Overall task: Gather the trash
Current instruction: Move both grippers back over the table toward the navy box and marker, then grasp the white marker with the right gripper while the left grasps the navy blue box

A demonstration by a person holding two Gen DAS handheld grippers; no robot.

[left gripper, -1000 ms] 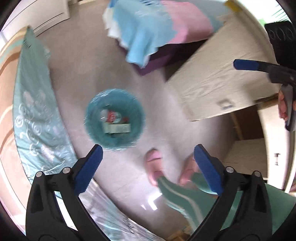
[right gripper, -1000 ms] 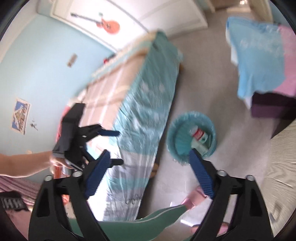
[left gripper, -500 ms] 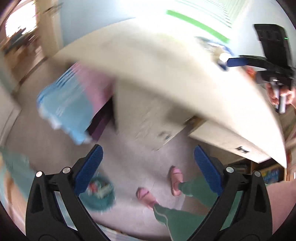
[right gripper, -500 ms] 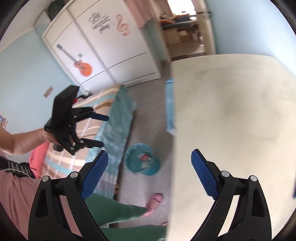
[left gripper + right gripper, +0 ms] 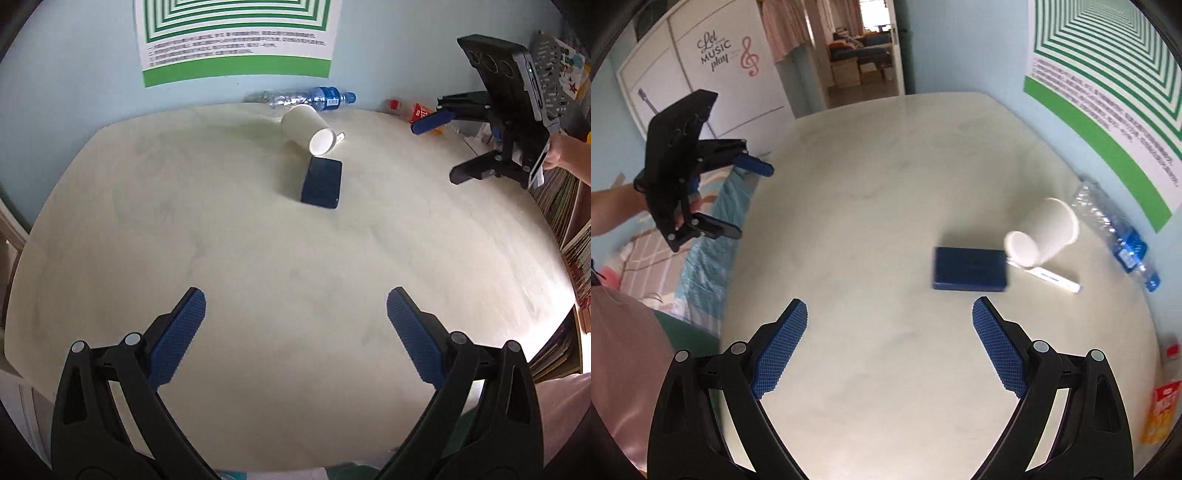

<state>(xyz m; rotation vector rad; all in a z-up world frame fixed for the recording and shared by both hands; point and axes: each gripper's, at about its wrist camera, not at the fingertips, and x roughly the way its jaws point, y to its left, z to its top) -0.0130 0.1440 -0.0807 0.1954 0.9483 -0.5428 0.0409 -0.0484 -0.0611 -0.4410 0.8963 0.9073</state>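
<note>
A white paper cup point(image 5: 309, 130) point(image 5: 1042, 236) lies tipped on the cream table point(image 5: 221, 221) point(image 5: 886, 184), beside a dark blue box point(image 5: 321, 181) point(image 5: 969, 268) and a small white tube point(image 5: 1054, 277). A crushed clear plastic bottle point(image 5: 306, 98) point(image 5: 1115, 232) with a blue label lies along the wall. A red-and-yellow snack packet point(image 5: 424, 112) point(image 5: 1161, 410) sits near the table's right end. My left gripper point(image 5: 295, 336) point(image 5: 735, 199) is open over the near table edge. My right gripper point(image 5: 889, 349) point(image 5: 443, 147) is open above the right side, holding nothing.
A green striped poster point(image 5: 236, 33) point(image 5: 1108, 74) hangs on the blue wall behind the table. Stacked books point(image 5: 565, 206) fill shelves at the right. A bed with a teal cover point(image 5: 705, 258) and a white wardrobe point(image 5: 720, 74) lie to the left.
Both grippers swung up from the floor and the teal waste bin to face the tabletop. The cup, box and bottle have come into view. Both stayed open.
</note>
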